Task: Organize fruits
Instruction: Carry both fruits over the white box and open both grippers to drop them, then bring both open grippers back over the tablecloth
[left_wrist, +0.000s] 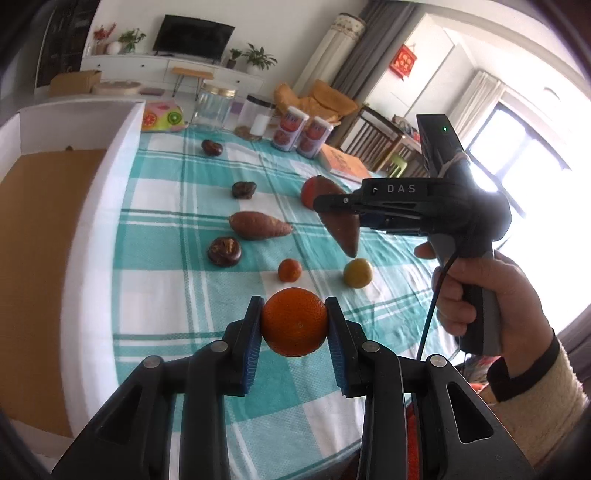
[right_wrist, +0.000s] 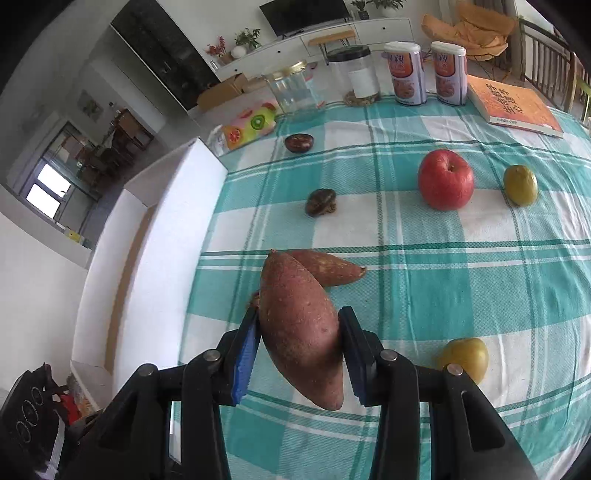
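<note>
My left gripper (left_wrist: 294, 317) is shut on an orange (left_wrist: 294, 321) and holds it above the checked tablecloth (left_wrist: 162, 306). My right gripper (right_wrist: 297, 328) is shut on a sweet potato (right_wrist: 299, 332), lifted off the table; it also shows in the left wrist view (left_wrist: 341, 225). A second sweet potato (left_wrist: 258, 225) lies on the cloth. A small tangerine (left_wrist: 290, 270) and a green-yellow fruit (left_wrist: 357, 272) lie just beyond the orange. A red apple (right_wrist: 446, 180) and another green fruit (right_wrist: 521, 184) lie farther back. Three dark mushrooms (left_wrist: 224, 251) are spread along the left.
A white box with a cardboard floor (left_wrist: 44, 221) stands along the table's left edge. Two glass jars (right_wrist: 291, 90), two printed cans (right_wrist: 404, 74), an orange book (right_wrist: 513, 105) and a fruit-print pouch (right_wrist: 251, 125) line the far edge.
</note>
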